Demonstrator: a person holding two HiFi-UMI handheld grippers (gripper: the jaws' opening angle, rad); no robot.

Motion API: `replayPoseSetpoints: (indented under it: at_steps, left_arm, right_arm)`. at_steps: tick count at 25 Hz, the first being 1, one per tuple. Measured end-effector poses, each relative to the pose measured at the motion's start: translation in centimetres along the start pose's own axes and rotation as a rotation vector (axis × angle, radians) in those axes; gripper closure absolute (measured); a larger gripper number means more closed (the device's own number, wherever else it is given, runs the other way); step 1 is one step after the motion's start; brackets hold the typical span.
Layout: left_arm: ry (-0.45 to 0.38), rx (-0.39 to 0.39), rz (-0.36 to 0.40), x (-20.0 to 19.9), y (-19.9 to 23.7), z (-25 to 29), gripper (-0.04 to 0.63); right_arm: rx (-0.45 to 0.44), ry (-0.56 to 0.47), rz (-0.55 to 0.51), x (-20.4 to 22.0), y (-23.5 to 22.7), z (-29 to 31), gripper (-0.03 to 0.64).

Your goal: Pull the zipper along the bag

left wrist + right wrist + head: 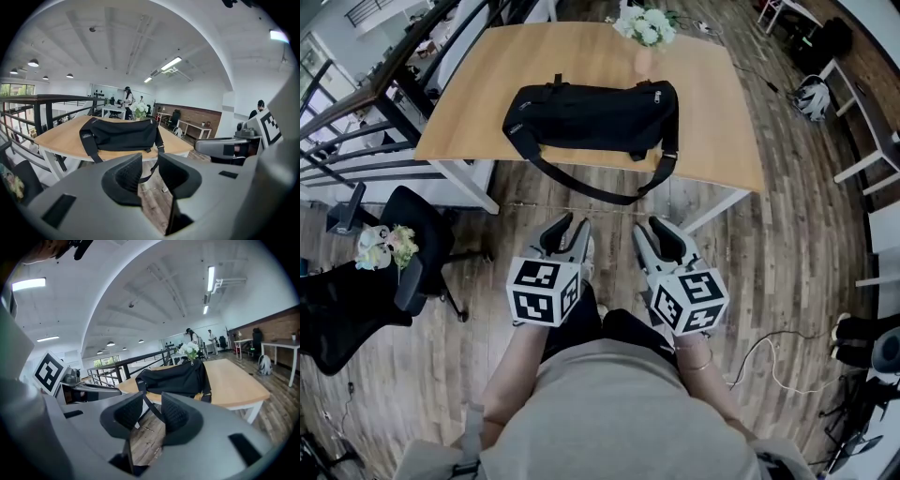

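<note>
A black bag (591,117) lies lengthwise on the wooden table (712,131), and its shoulder strap (609,192) hangs over the near edge. A small zipper pull (191,362) stands up at the bag's top near the flowers. Both grippers hover over the floor close to my body, well short of the table. My left gripper (570,228) is open with nothing between its jaws, and the bag (122,133) lies straight ahead of it. My right gripper (652,230) is also open and empty, pointing at the bag (176,376).
A vase of white flowers (644,28) stands at the table's far edge behind the bag. A black office chair (417,248) with a small bouquet (384,246) is at the left, beside a railing (356,103). A white cable (769,361) lies on the floor at the right.
</note>
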State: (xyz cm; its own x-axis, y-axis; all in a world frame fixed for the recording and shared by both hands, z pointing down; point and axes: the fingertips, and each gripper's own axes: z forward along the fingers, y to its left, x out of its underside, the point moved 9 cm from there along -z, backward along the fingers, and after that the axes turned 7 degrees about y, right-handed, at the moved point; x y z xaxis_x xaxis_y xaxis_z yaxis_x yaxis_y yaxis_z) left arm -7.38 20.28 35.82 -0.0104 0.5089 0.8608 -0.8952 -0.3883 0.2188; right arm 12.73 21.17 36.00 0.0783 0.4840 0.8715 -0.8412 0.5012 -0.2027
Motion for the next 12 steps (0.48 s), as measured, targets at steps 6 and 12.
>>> replayPoseSetpoints:
  at_steps: [6, 12]
  left_arm:
    - [0.017, 0.038, 0.016, -1.6, 0.5, 3.5, 0.494]
    - [0.011, 0.082, 0.035, -4.6, 2.5, 8.2, 0.494]
  right_arm:
    - [0.036, -0.005, 0.037, -1.0, -2.5, 1.9, 0.502]
    - [0.053, -0.007, 0.050, -3.3, -4.7, 6.2, 0.500]
